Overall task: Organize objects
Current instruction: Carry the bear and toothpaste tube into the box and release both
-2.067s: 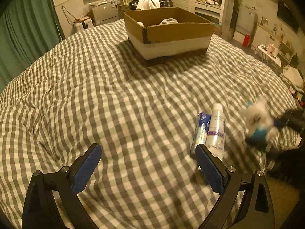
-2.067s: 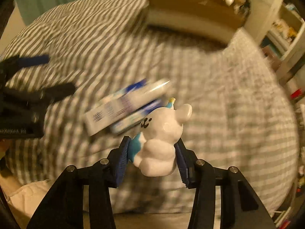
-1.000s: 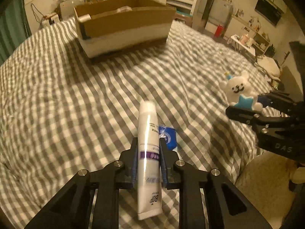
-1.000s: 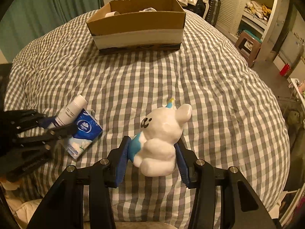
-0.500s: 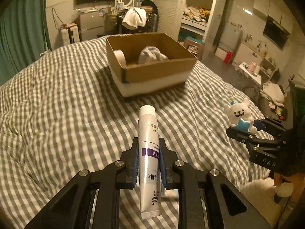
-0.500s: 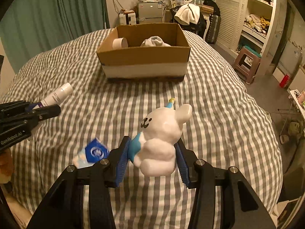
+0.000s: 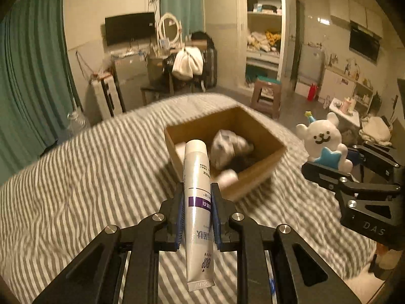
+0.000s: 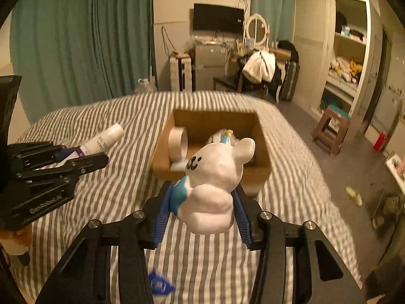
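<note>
- tube [image 7: 197, 197]: looks light, soft-walled, slick; mid-body grip seems right, squeeze gently
- left gripper [image 7: 197, 217] closed on tube, held in the air short of box [image 7: 255, 177]
- bear [image 8: 215, 179]: looks rigid, glossy, likely fragile; right gripper [image 8: 202, 215] clamps its base, near box

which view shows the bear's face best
The left wrist view: the bear faces that camera, so eyes, mouth, party hat and blue star show clearly above the right gripper. The right wrist view shows the bear mostly from behind and the side, with only a sliver of the face.
</note>
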Demonstrator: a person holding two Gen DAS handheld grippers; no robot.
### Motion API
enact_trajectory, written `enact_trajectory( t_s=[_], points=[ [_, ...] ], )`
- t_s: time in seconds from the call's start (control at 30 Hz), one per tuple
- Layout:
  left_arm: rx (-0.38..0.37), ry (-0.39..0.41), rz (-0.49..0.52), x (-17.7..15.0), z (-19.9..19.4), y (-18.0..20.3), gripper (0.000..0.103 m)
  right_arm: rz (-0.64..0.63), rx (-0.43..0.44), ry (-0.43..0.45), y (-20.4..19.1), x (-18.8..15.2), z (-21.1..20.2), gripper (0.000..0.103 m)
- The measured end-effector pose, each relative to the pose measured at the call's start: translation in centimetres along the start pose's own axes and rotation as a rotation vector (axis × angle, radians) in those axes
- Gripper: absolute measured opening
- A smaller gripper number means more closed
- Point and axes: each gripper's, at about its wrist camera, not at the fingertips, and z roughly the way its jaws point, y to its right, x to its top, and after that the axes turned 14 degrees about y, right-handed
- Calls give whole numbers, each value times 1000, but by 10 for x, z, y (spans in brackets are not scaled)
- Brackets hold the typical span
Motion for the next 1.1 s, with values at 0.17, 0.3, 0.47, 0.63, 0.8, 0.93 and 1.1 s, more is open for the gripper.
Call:
enact_trajectory(
  t_s=[0.17, 0.3, 0.47, 0.63, 0.8, 0.93, 1.1],
  points=[
    [-63, 9, -81, 30, 43, -16, 18, 96, 32, -40, 17, 45, 56, 46],
    [-91, -8, -114, 32, 84, -19, 18, 121, -37, -123, 34, 61, 120, 46],
    [-109, -165, -244, 12, 138, -27, 19, 206, -74, -222, 51, 47, 184, 46],
    [-103, -191, -235, -10, 162, -24, 19, 320, -61, -276, 68, 23, 217, 46],
    [-176, -199, -207, -22, 161, -23, 46, 376, -54, -193, 79, 27, 209, 66],
    [-186, -144, -205, -13, 141, -22, 72, 331, -68, -155, 76, 42, 195, 71],
    [-160, -87, -153, 13, 100, -24, 83, 348, -52, -111, 79, 66, 151, 72]
  ],
)
